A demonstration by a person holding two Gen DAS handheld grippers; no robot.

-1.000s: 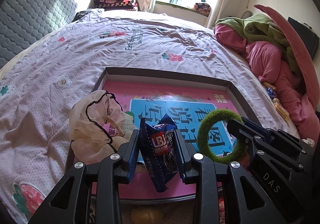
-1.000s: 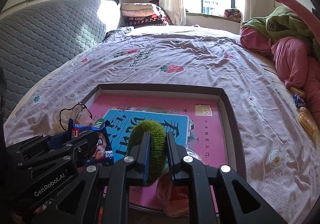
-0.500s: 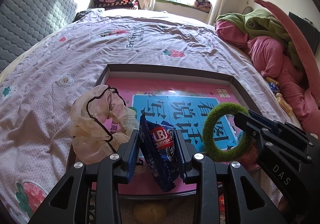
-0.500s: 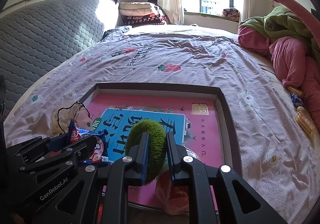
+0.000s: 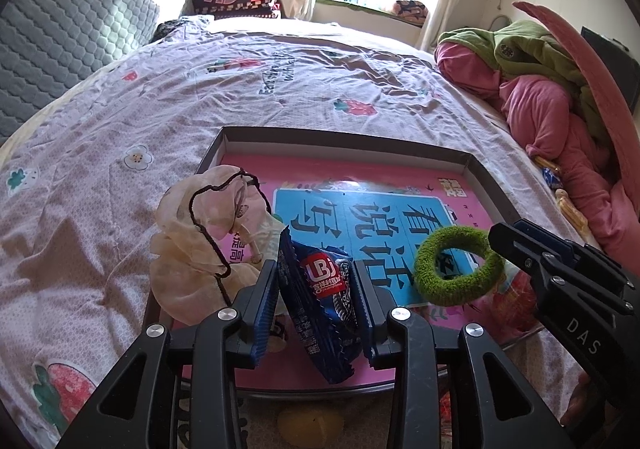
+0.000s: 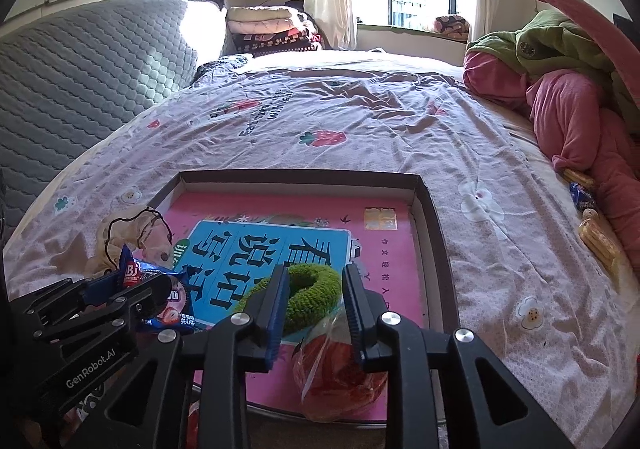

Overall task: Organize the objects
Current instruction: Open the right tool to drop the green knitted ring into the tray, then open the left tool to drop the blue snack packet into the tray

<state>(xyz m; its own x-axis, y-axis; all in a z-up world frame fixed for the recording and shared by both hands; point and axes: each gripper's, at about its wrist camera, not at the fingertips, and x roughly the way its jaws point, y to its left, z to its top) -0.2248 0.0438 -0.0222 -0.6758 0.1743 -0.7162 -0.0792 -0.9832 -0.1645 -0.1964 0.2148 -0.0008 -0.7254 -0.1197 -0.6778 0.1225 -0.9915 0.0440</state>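
A shallow dark-rimmed tray [image 5: 344,137] [image 6: 296,177] with a pink printed bottom lies on the bed. My left gripper [image 5: 316,269] [image 6: 140,289] is over its near left part, its pads on a blue snack packet [image 5: 324,297] [image 6: 176,301] that hangs tilted; the jaws are easing apart. My right gripper [image 6: 315,273] [image 5: 504,237] is opening. A fuzzy green ring [image 6: 304,297] [image 5: 456,265] lies slack between its pads on the tray, leaning on a red snack bag [image 6: 340,373].
A cream mesh pouch [image 5: 200,241] with a black cord drapes over the tray's left rim. Pink and green clothes [image 5: 552,109] pile up at the right, with small snack packs [image 6: 596,237] beside them. A grey quilted headboard [image 6: 80,69] stands at the left.
The right jaws have parted and the green ring, pinched upright before, has sagged flat onto the tray. The left jaws have widened a little around the blue packet.
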